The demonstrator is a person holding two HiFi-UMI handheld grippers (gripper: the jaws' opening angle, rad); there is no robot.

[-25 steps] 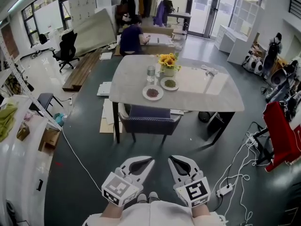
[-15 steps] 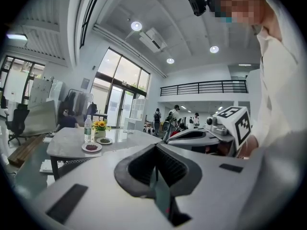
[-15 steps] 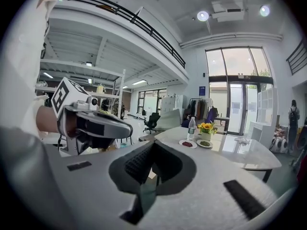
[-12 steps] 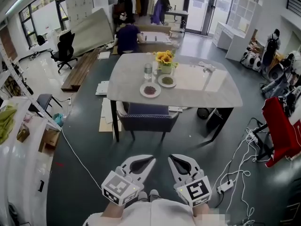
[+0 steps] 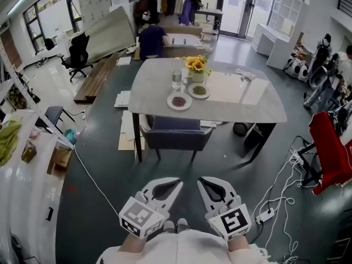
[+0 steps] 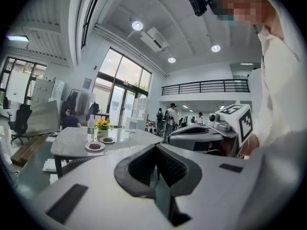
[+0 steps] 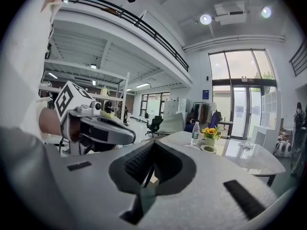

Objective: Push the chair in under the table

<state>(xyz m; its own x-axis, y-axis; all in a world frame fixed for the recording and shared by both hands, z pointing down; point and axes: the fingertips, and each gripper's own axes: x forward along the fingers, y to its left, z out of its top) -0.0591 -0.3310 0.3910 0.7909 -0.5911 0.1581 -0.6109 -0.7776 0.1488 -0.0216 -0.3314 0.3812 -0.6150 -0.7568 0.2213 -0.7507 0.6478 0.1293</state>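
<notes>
Head view showed the pale grey stone-topped counter (image 5: 247, 111) ahead, with the dark blue upholstered chair (image 5: 175, 133) at its near edge, sticking out from under the top. The left hand-held gripper (image 5: 174, 183) and right hand-held gripper (image 5: 204, 182) hung side by side, well apart from the chair, each with jaws pressed together on nothing. Two white plates (image 5: 179, 101), a clear bottle (image 5: 176, 80) and yellow flowers (image 5: 197, 66) stood on the counter.
</notes>
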